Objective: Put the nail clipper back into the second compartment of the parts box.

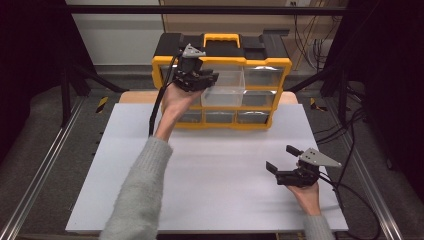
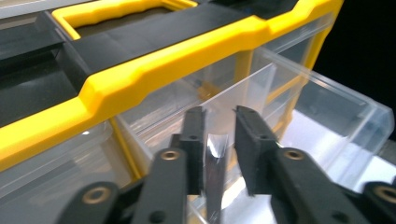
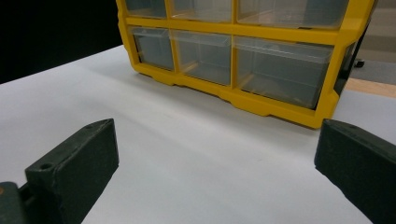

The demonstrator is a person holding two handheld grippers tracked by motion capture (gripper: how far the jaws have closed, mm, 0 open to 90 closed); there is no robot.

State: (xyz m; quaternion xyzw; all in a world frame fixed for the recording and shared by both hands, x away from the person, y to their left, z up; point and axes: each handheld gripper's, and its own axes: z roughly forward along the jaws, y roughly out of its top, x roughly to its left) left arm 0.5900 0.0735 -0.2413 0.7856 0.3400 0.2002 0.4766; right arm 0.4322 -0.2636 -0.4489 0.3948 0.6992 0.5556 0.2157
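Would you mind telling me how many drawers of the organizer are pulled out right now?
1: the clear drawer in the upper middle of the yellow organizer, gripped by the left gripper. The left hand may hide another.

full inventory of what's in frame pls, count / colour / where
organizer cabinet: 1, yellow frame with black top and yellow handle, far middle of the table
pulled-out drawer: 1, clear plastic, sticking out of the cabinet's front, middle column, looks empty
closed drawers: several, clear plastic, in the cabinet's upper and bottom rows; exact count hard to tell
table: 1, white top, bare in front of the cabinet
cables: a bundle, dark, hanging behind the cabinet at far right
left gripper: 1, black, at the pulled-out drawer, jaws close together around its clear front tab
right gripper: 1, black, jaws wide apart, near right of the table, holding nothing
sleeves: 2, grey, coming in from the bottom edge
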